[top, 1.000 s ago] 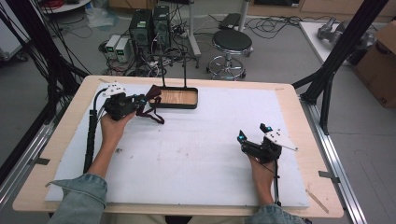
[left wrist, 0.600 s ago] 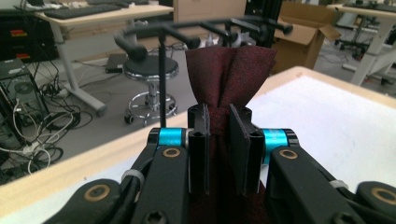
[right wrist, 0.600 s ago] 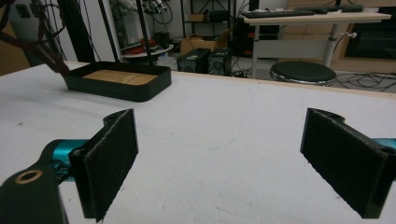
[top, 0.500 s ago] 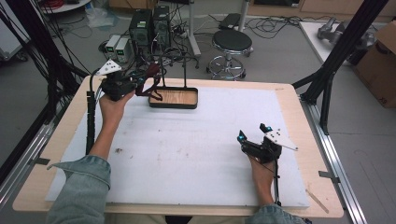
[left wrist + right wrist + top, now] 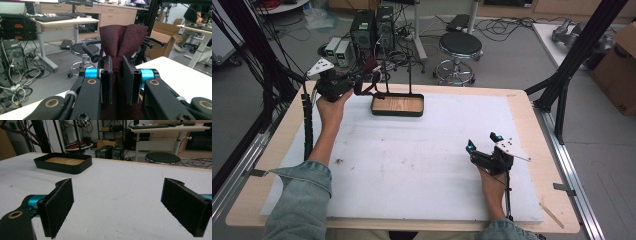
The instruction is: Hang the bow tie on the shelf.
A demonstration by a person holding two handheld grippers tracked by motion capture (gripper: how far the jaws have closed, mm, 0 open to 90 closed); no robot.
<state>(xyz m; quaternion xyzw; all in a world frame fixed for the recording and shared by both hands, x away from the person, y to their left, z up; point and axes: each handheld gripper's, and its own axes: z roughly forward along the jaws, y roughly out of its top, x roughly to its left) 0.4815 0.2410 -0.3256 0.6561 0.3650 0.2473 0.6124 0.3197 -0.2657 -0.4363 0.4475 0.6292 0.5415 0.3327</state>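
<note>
Cloth: a dark red, speckled woven fabric strip [image 5: 122, 37], likely a necktie, is raised at the table's far left corner, just beside the stand's hooks, probably for hanging.
Left gripper [image 5: 117, 80]: jaws clamped on the fabric, which fans out above the pads; pinched narrow so the fold stays together.
Stand: a black tray with a wooden floor [image 5: 397, 105] carrying thin black upright rods [image 5: 410, 80], touching the far table edge.
Right gripper [image 5: 484, 152]: jaws spread wide, holding nothing, resting low on the white table cover [image 5: 412, 165], well apart, seemingly waiting.
</note>
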